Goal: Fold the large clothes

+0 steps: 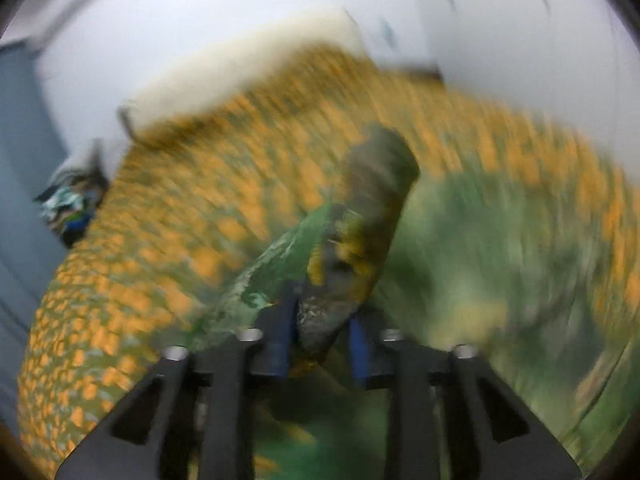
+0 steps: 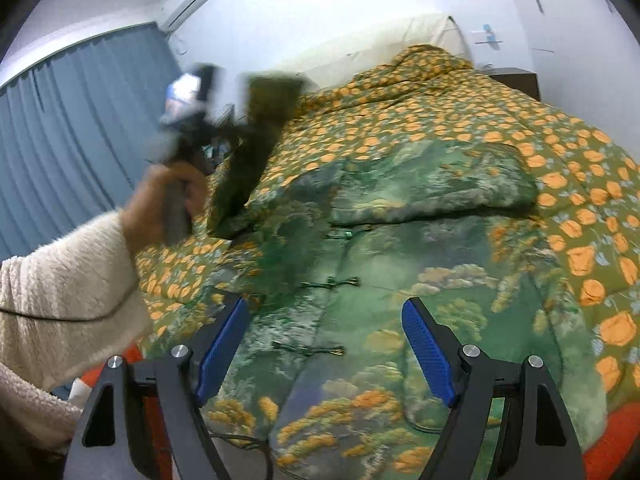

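Note:
A large green padded jacket point(image 2: 384, 280) with a landscape print and knot buttons lies spread on the bed. Its right sleeve point(image 2: 432, 188) is folded across the chest. My left gripper point(image 1: 320, 320) is shut on the left sleeve point(image 1: 372, 208) and holds it lifted above the bed; the view is motion-blurred. It also shows in the right wrist view point(image 2: 236, 120), with the sleeve point(image 2: 256, 148) hanging from it. My right gripper point(image 2: 326, 344) is open and empty, hovering over the jacket's lower front.
The bed carries a yellow-green quilt with orange flowers point(image 2: 520, 128). A cream headboard point(image 2: 400, 36) stands at the back, blue curtains point(image 2: 80, 120) at the left, and a dark nightstand point(image 2: 516, 78) at the right. A pile of clothes point(image 1: 72, 204) sits beside the bed.

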Available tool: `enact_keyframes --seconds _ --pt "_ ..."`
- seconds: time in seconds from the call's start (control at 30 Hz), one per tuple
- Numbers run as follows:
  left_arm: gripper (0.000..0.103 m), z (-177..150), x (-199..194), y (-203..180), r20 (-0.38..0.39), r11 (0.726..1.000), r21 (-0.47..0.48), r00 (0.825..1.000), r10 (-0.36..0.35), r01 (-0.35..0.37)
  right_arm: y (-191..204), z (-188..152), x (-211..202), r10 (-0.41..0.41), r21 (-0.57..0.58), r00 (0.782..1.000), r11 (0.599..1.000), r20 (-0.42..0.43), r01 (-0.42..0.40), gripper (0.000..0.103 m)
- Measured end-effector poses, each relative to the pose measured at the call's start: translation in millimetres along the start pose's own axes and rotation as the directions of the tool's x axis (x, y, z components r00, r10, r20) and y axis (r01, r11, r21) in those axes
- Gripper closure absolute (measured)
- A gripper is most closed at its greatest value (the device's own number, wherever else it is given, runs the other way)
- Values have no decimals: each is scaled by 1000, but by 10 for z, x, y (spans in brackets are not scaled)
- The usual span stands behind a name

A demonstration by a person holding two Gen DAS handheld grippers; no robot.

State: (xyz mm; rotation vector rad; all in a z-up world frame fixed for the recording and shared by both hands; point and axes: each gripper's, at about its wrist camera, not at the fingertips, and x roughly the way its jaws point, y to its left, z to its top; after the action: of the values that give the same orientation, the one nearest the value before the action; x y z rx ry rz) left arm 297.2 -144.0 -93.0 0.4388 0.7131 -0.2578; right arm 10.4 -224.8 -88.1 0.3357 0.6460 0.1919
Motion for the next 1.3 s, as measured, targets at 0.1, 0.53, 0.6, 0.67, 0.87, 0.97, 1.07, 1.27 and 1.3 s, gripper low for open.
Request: enact_keyframes --seconds 0.1,0.53,0.6,0.67,0.87,0.97,1.07,1.27,1.3 --pt "32 -471 331 -417 -173 993 121 985 24 -3 -143 0 -41 -21 30 1000 999 -9 21 24" --pt "1 -726 -480 730 -29 996 -58 997 68 -69 -245 808 560 -29 -49 993 999 -113 23 24" --pt "1 -736 -307 1082 -62 979 -159 991 117 -125 -118 1066 847 -15 -98 991 995 -134 1 25" --pt "1 -755 -133 1327 -74 961 -236 989 131 -145 41 1325 1183 6 -154 989 988 -147 -29 30" --pt "1 -955 348 1485 -124 942 -309 987 99 -133 229 1636 2453 36 -229 974 969 -223 -88 46" --pt "0 -1188 552 1424 -167 936 -331 984 68 -121 126 1409 3104 -14 -282 950 956 -311 -78 46" --pt "0 -1432 644 1445 -130 914 -403 992 1 -54 -94 1117 3437 -38 -268 936 962 -349 -61 48" --pt "0 -1612 766 1633 -89 819 -566 981 -174 94 -232 1026 3380 26 -228 964 970 -263 -89 48" --pt "0 -1598 742 1619 -88 822 -562 982 -170 92 -223 1013 3366 26 -230 965 969 -260 -88 48"
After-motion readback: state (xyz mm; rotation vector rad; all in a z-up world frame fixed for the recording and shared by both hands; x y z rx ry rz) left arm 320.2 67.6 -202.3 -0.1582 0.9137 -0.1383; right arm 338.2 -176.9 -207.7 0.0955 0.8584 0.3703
